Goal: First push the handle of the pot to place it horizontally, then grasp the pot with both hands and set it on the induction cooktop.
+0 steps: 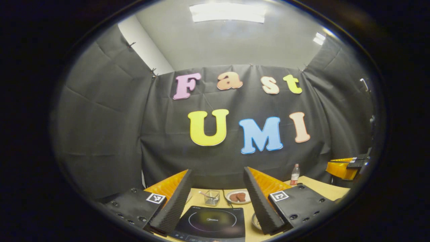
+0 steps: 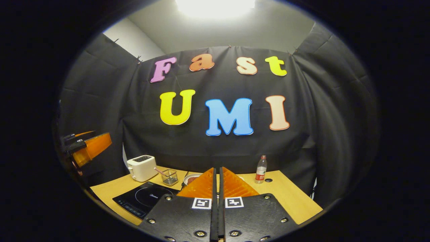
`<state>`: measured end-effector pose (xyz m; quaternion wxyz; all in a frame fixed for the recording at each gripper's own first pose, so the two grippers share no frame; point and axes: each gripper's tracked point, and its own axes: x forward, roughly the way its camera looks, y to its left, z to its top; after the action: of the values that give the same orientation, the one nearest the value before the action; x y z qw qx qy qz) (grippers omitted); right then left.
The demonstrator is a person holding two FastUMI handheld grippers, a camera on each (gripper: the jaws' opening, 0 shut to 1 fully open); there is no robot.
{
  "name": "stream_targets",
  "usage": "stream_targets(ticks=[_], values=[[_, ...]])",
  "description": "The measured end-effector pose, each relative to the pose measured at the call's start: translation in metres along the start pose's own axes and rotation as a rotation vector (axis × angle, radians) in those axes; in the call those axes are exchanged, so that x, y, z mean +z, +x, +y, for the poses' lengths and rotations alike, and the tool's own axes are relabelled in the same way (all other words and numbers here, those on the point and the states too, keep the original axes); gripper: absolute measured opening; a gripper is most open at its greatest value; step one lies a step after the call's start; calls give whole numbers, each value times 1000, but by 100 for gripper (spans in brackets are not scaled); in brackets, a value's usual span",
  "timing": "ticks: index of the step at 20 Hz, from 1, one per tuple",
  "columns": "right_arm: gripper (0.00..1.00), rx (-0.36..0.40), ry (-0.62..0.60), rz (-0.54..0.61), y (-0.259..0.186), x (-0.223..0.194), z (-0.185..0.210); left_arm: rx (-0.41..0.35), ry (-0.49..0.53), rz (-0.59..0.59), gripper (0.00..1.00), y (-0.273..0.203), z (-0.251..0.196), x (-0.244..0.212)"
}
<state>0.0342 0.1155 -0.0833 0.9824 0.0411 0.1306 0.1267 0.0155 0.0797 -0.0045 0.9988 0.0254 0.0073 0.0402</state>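
Your left gripper point(image 1: 217, 201) hangs with jaws spread wide above the induction cooktop point(image 1: 211, 223) on the bench point(image 1: 322, 188). Your right gripper point(image 2: 217, 178) has its jaws closed on nothing, near the bottle point(image 2: 261, 169).

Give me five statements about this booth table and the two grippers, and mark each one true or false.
1. The left gripper has its fingers spread wide apart. True.
2. The right gripper is open too. False: its fingers stand closed together with nothing between them.
3. A pot sits on the induction cooktop. False: the cooktop surface is bare.
4. A white toaster stands behind the cooktop in the right gripper view. True.
5. The plastic bottle lies on its side. False: it stands upright on the wooden table.
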Motion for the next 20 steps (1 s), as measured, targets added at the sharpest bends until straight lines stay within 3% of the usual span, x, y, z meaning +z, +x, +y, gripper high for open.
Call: stream_targets(ticks=[1, 2, 12, 20], values=[[0, 22, 7, 26, 2, -8, 7, 8, 3, 4, 100, -1, 5, -2], [0, 44, 11, 53, 4, -17, 14, 15, 5, 10, 96, -2, 9, -5], [1, 274, -54, 308, 14, -105, 81, 150, 10, 35, 100, -25, 79, -21], [1, 346, -74, 518, 2, -180, 111, 209, 21, 51, 100, -41, 119, -35]])
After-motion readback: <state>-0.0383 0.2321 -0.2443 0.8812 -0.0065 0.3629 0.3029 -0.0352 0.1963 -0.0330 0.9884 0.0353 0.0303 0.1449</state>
